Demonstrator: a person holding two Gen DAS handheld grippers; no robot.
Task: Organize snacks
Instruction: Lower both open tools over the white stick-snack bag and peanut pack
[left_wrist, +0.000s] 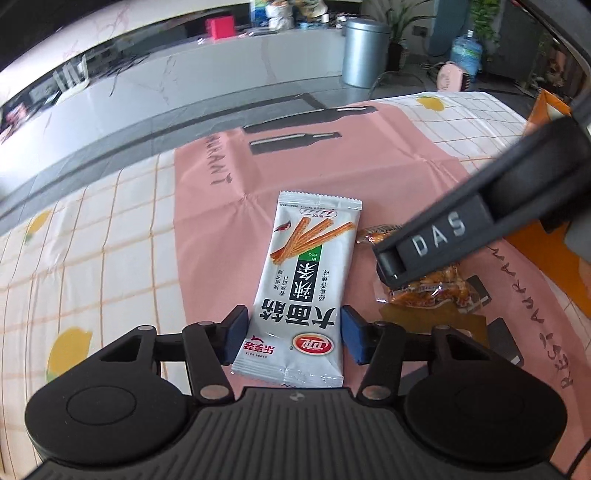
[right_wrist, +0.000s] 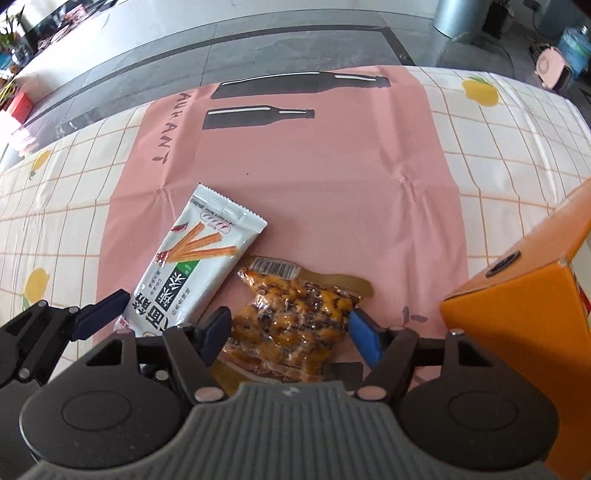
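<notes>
A white spicy-strip snack packet (left_wrist: 303, 280) lies flat on the pink mat (left_wrist: 218, 229). My left gripper (left_wrist: 291, 336) is open, its blue pads on either side of the packet's near end. A clear packet of orange-brown snack (right_wrist: 291, 317) lies just right of the white packet (right_wrist: 192, 266). My right gripper (right_wrist: 291, 332) is open, its pads on either side of the orange-brown packet. In the left wrist view the right gripper's black body (left_wrist: 461, 229) covers part of that packet (left_wrist: 432, 288). The left gripper's finger (right_wrist: 99, 314) shows in the right wrist view.
An orange box (right_wrist: 524, 317) stands at the right, close to my right gripper. The pink mat lies on a checked lemon-print tablecloth (left_wrist: 74, 266). Beyond the table's far edge are a grey floor and a metal bin (left_wrist: 364, 51).
</notes>
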